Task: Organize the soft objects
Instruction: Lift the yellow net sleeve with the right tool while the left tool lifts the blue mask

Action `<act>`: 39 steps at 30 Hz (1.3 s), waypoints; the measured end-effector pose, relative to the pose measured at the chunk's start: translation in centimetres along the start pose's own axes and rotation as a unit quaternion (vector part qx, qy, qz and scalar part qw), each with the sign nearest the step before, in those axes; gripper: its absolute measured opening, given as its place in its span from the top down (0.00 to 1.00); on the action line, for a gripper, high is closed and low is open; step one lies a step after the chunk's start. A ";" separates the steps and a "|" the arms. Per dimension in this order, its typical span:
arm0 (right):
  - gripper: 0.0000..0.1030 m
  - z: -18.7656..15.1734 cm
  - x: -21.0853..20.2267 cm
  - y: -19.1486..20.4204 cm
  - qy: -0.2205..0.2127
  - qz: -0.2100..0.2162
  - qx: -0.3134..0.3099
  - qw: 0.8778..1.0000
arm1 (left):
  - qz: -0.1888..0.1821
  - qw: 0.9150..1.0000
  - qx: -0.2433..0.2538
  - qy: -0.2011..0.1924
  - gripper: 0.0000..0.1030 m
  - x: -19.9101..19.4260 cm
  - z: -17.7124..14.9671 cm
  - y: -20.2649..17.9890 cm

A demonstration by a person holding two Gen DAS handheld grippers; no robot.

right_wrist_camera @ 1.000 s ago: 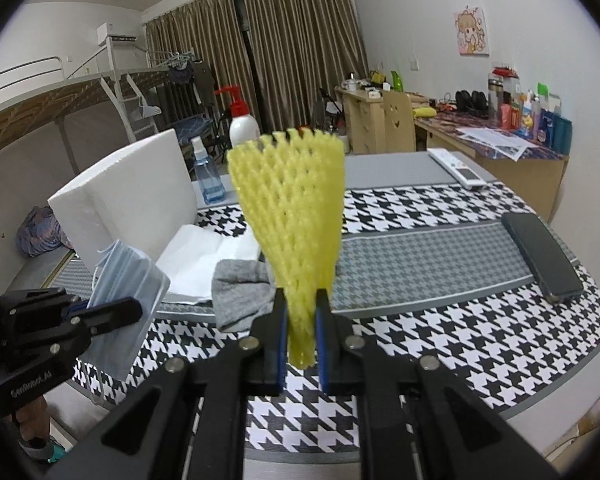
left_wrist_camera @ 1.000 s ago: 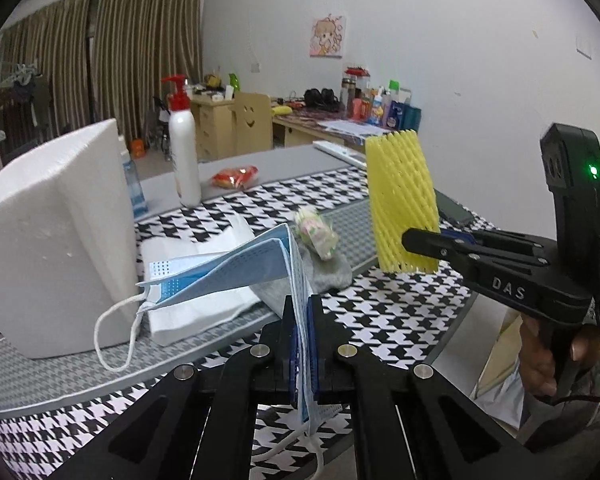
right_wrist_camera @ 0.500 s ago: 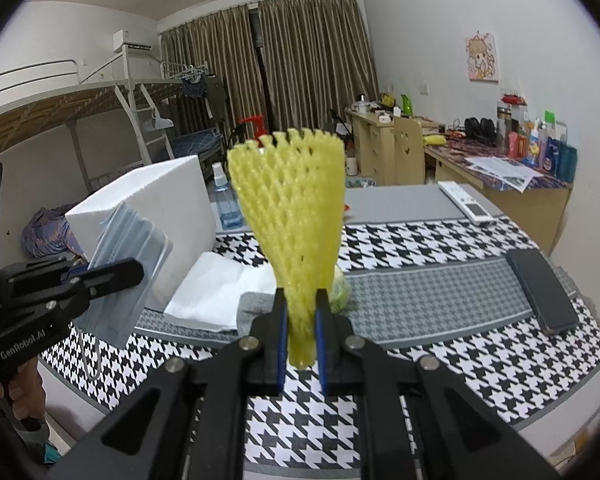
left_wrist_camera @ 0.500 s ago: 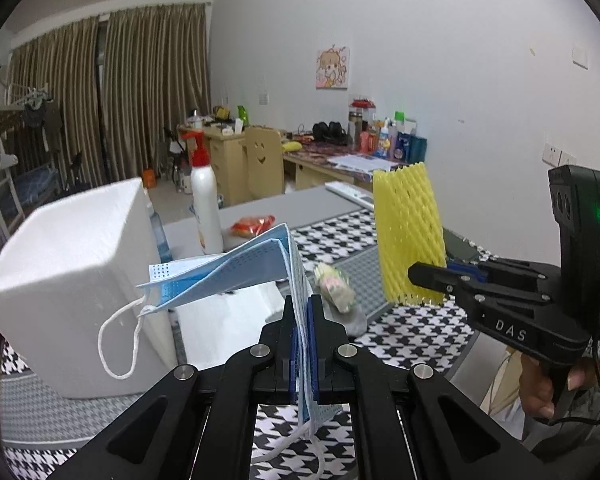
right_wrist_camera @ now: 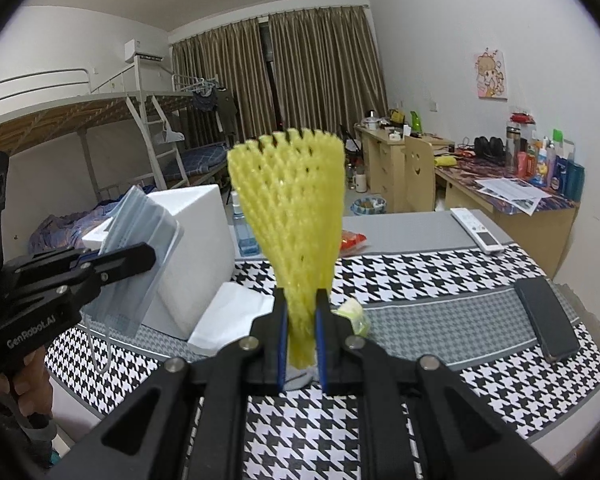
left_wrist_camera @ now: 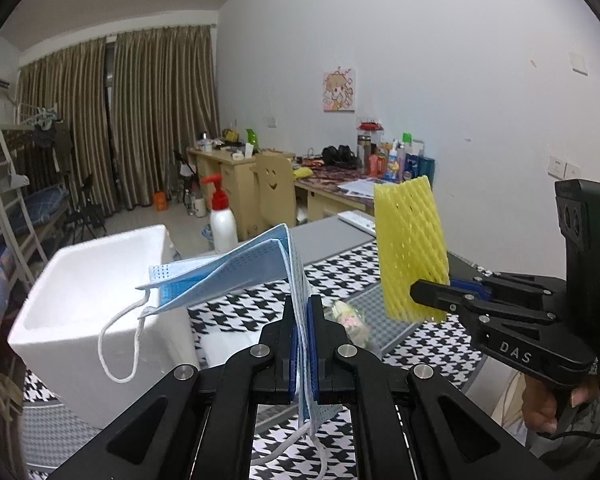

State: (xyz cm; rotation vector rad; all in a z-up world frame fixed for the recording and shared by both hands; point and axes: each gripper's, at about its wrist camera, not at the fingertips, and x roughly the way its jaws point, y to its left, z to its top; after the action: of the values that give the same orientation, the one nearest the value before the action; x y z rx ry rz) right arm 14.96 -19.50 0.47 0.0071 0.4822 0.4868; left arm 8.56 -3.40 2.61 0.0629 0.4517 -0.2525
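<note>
- left gripper (left_wrist_camera: 303, 312) clamped tight on blue face mask (left_wrist_camera: 236, 276), held above white foam box (left_wrist_camera: 88, 304)
- right gripper (right_wrist_camera: 301, 312) pinching yellow foam net (right_wrist_camera: 290, 216), upright, right of foam box

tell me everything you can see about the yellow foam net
The yellow foam net is a soft mesh sleeve of diamond-shaped holes, of the kind used to wrap fruit. It stands upright above the houndstooth tablecloth, touching nothing else. The right tongs are shut on its lower end, squeezing it narrow, so the top fans out wide with a scalloped edge.
</note>
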 end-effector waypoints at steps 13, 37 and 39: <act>0.85 1.9 0.1 1.7 -0.017 0.022 -0.013 1.000 | 0.023 0.999 -0.009 -0.025 0.95 -0.7 2.3 1.5; 0.85 5.1 1.7 4.6 -0.033 0.070 -0.037 0.996 | 0.099 0.992 -0.031 -0.076 0.95 -2.6 5.2 5.2; 0.85 5.3 1.8 4.9 -0.032 0.078 -0.040 0.996 | 0.117 0.990 -0.037 -0.074 0.95 -2.6 5.2 5.8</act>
State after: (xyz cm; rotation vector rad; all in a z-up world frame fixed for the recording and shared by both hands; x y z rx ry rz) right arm 16.56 -13.74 4.94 -0.0168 0.3997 0.6567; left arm 10.00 2.21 8.42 0.0242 0.3017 -0.0099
